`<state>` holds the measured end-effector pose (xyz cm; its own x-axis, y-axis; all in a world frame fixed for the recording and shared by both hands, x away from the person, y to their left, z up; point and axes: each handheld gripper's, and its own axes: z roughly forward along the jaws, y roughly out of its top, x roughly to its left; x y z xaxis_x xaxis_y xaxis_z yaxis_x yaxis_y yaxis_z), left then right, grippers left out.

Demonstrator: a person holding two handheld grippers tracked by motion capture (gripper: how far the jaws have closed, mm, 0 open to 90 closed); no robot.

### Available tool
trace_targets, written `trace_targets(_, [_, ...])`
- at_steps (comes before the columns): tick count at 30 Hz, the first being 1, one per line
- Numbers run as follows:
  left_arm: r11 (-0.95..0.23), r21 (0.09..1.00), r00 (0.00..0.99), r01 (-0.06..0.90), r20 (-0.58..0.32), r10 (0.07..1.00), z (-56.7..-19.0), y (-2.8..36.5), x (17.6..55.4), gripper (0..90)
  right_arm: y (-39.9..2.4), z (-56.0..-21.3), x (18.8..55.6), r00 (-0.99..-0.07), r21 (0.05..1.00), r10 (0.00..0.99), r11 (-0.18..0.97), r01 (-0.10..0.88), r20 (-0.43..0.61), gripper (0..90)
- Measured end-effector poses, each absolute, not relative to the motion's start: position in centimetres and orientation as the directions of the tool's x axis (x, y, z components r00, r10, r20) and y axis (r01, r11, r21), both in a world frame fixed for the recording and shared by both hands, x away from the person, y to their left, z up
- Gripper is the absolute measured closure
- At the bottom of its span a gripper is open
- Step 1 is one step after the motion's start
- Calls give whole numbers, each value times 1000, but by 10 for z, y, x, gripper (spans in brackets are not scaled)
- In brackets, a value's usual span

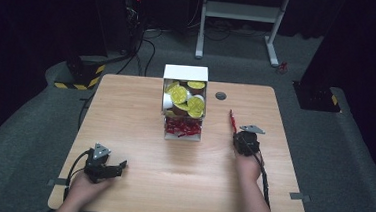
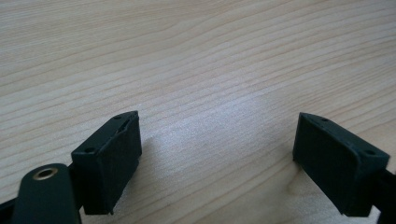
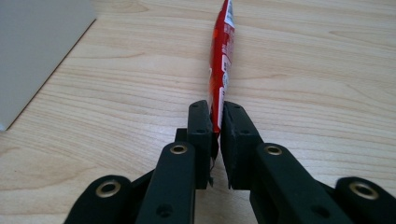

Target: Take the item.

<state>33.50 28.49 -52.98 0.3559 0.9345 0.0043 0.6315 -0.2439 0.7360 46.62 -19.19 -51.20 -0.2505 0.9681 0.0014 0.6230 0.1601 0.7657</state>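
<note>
A thin red packet [image 3: 221,60] stands edge-on between the jaws of my right gripper [image 3: 215,114], which is shut on its near end. From above, the red packet [image 1: 232,121] sticks out forward of my right gripper [image 1: 239,137], right of a white box [image 1: 186,73]. The box holds yellow-lidded cups [image 1: 186,100] in its upper part and several red packets [image 1: 182,128] in its lower tray. My left gripper [image 1: 120,167] rests at the table's near left, a hand around it. Its jaws stand wide open over bare wood [image 2: 215,140].
The wooden table [image 1: 181,180] has a round grey grommet [image 1: 221,96] behind the right gripper. A corner of the white box's wall [image 3: 32,46] shows at the left of the right gripper view. A white desk frame [image 1: 242,19] stands on the floor beyond the table.
</note>
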Motion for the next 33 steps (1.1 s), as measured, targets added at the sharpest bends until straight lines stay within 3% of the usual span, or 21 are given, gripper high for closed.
trace_targets(23, [-243,736,358,632,1,934,-530,285,334,157,-177,-501,465,-275,788,961,138,600,41,677])
trace_targets(27, [-244,735,358,633,2,934,-530,285,334,157,-177,-498,464,-283,789,958,131,600,56,617])
trace_targets(33, [-244,735,358,633,2,934,-530,285,334,157,-176,-494,461,-298,801,952,126,585,68,450])
